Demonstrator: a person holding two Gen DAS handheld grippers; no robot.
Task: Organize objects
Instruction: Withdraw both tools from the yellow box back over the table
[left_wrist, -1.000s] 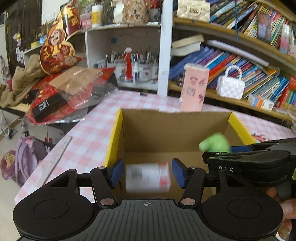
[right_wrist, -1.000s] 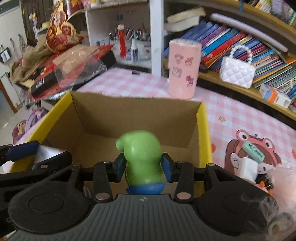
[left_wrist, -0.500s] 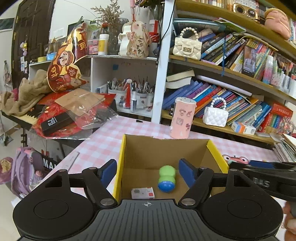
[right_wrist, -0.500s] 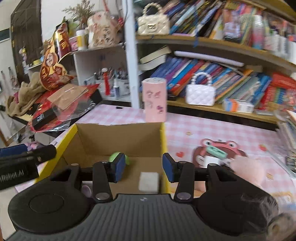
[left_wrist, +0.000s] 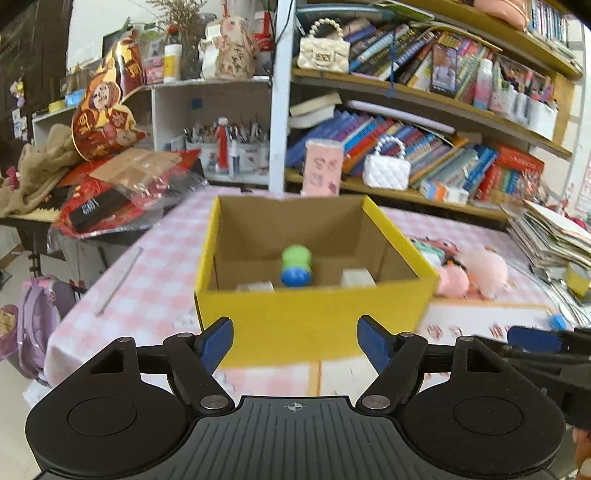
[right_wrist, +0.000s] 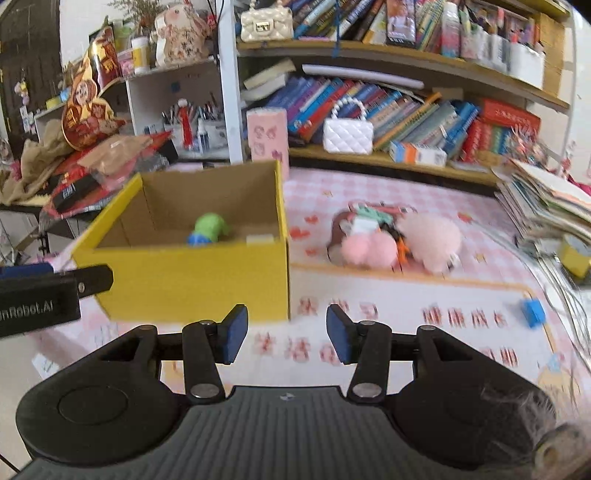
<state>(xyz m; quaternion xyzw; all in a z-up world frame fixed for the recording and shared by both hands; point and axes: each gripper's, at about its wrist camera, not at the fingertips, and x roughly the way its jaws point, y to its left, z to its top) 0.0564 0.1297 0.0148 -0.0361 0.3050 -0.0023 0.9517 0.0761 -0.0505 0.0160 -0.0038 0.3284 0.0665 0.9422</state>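
A second ago I had the green and blue toy (left_wrist: 296, 264) pinched in my right gripper (right_wrist: 284, 334) and a small white box (left_wrist: 255, 286) between the fingers of my left gripper (left_wrist: 295, 345), both over the yellow cardboard box (left_wrist: 314, 321). Since then both have been let go and I have backed both grippers away from the box.

The toy now lies on its side on the floor of the yellow box, near the middle. The small white box sits to its left against the front wall, and a white block (left_wrist: 357, 277) lies to its right.

Right of the yellow box, on the pink checked tablecloth (right_wrist: 399, 192), sit pink plush toys (right_wrist: 402, 242) and a small blue block (right_wrist: 533, 312). Behind the box stands a pink cylinder (left_wrist: 322, 168), with a white quilted handbag (left_wrist: 386, 171) on the bookshelf (left_wrist: 424, 110) beyond it.

The box's front wall stands between my left gripper and the toy. My left jaws have just been opening and stand wide apart, empty. My right jaws have been opening too; they are moderately apart, empty, in front of the box's right front corner.
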